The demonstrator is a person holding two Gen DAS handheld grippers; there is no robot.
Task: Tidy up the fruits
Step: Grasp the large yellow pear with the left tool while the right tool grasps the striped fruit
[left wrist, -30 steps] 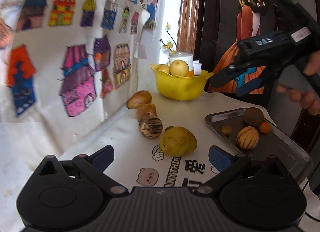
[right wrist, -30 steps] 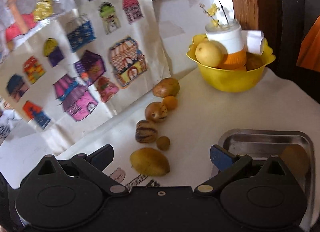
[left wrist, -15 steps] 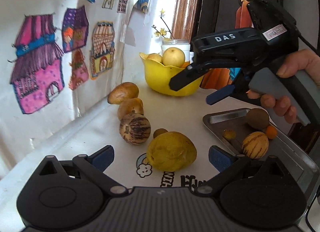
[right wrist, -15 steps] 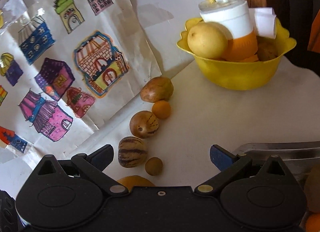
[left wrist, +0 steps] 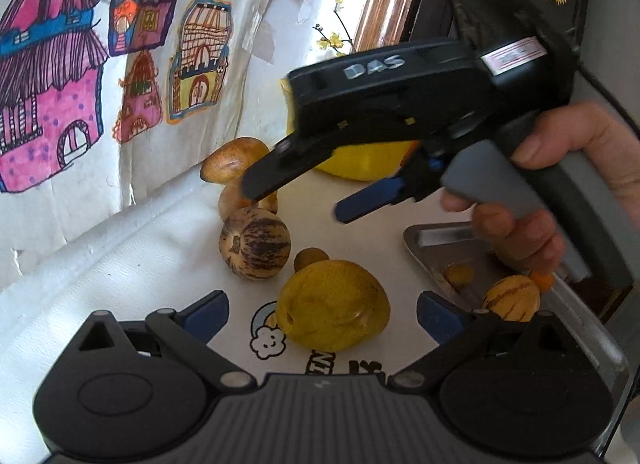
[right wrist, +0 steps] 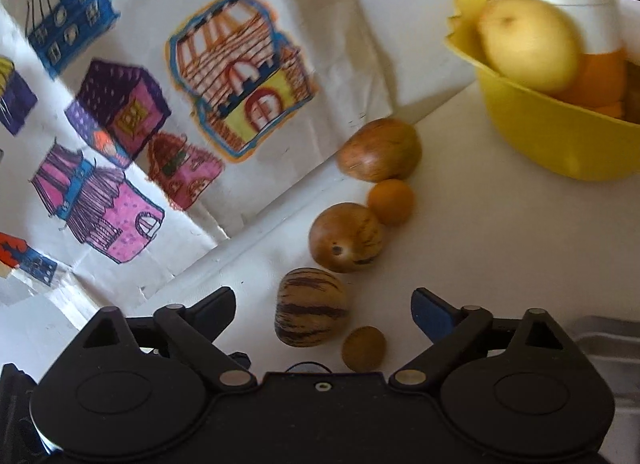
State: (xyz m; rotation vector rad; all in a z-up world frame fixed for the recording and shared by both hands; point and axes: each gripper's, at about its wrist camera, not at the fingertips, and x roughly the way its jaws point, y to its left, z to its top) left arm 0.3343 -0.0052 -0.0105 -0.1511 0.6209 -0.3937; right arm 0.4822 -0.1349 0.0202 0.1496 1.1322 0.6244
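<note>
Since a moment ago our right gripper [left wrist: 296,204] has dropped lower over the row of fruit along the wall and its jaws, which have just been closing a little, stand wide with nothing pressed between them; in its own view the striped melon [right wrist: 311,307] and a small brown fruit [right wrist: 363,348] lie between its fingers. Our left gripper [left wrist: 322,314] gapes wide around the big yellow fruit [left wrist: 333,304] without touching it. Beside it, the metal tray [left wrist: 434,238] holds another striped fruit [left wrist: 511,298], and the yellow bowl [right wrist: 560,136] stands farther back.
</note>
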